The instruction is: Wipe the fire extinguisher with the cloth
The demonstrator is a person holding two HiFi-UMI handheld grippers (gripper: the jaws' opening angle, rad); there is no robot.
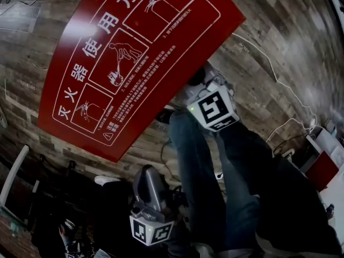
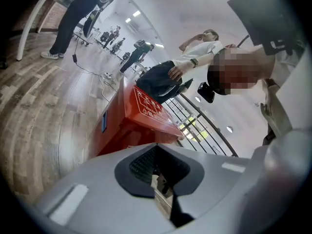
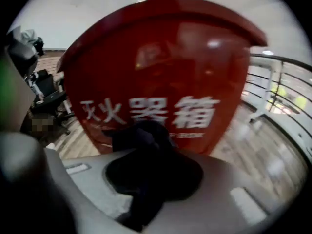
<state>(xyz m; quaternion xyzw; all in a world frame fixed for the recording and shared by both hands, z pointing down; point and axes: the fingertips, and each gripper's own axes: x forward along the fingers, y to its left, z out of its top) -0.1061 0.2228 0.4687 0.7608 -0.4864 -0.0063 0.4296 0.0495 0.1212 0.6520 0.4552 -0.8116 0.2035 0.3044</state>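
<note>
The red fire extinguisher box (image 1: 134, 52) fills the upper head view, its lid printed with white instruction pictures. In the right gripper view its front (image 3: 161, 57) with large white characters stands close ahead. My right gripper (image 1: 200, 82) reaches toward the box's near right edge and is shut on a dark cloth (image 3: 141, 140), which bunches out of the jaws (image 3: 151, 165) just in front of the box. My left gripper (image 1: 145, 172) hangs lower, away from the box, which shows some way off (image 2: 141, 116). Its jaws (image 2: 161, 177) look shut, with nothing in them.
The wearer's legs in jeans (image 1: 226, 187) stand below the right gripper. Cables (image 1: 269, 63) run over the wooden floor. A red and white object (image 1: 322, 160) sits at the right edge. People (image 2: 170, 74) and a railing (image 2: 204, 130) stand beyond the box; dark chairs (image 3: 46, 91) are to its left.
</note>
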